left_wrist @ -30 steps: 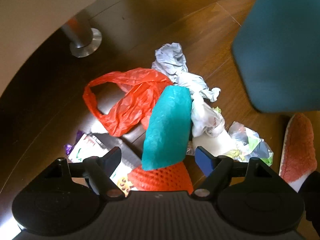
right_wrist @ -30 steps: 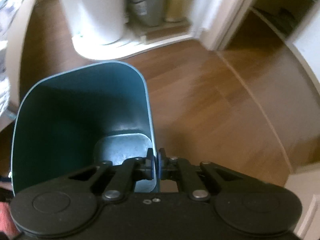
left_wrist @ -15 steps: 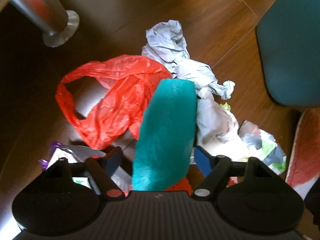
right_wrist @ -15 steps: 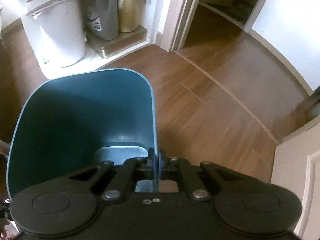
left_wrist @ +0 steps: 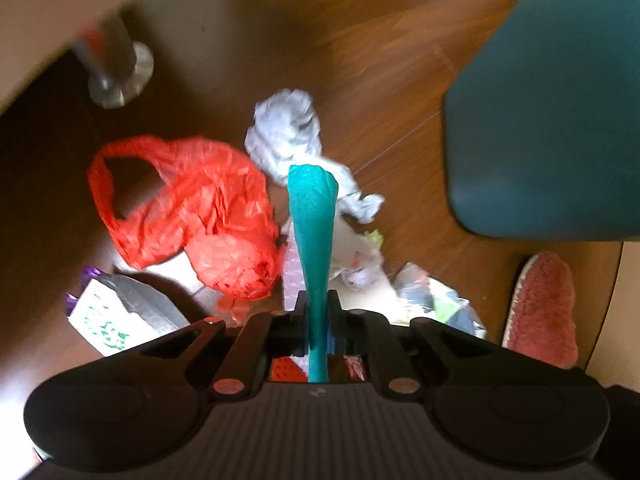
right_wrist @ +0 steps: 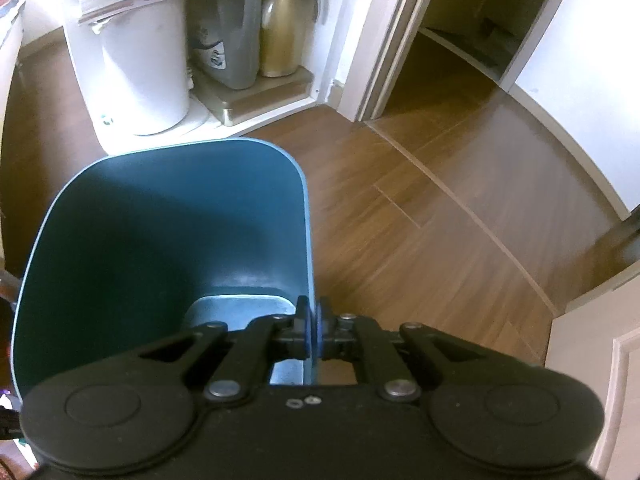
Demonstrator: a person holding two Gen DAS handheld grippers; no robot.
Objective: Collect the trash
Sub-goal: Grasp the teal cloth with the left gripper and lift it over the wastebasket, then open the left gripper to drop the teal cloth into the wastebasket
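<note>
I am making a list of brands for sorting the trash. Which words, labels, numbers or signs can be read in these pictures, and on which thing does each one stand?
No text can be read.
White packet: green print, too blurred to read.
Grey jug: blue and white label, too small to read.
White bin: small green mark low on its side, not legible.
Crumpled wrapper: colours only, no letters to make out.

Teal foam wrap (left_wrist: pixel 312 216) squeezed thin, red bag (left_wrist: pixel 192 204) crumpled on floor, teal bin (right_wrist: pixel 160 240) empty

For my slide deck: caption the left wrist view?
Left gripper squeezes teal foam sheet above floor litter beside teal bin.
</note>
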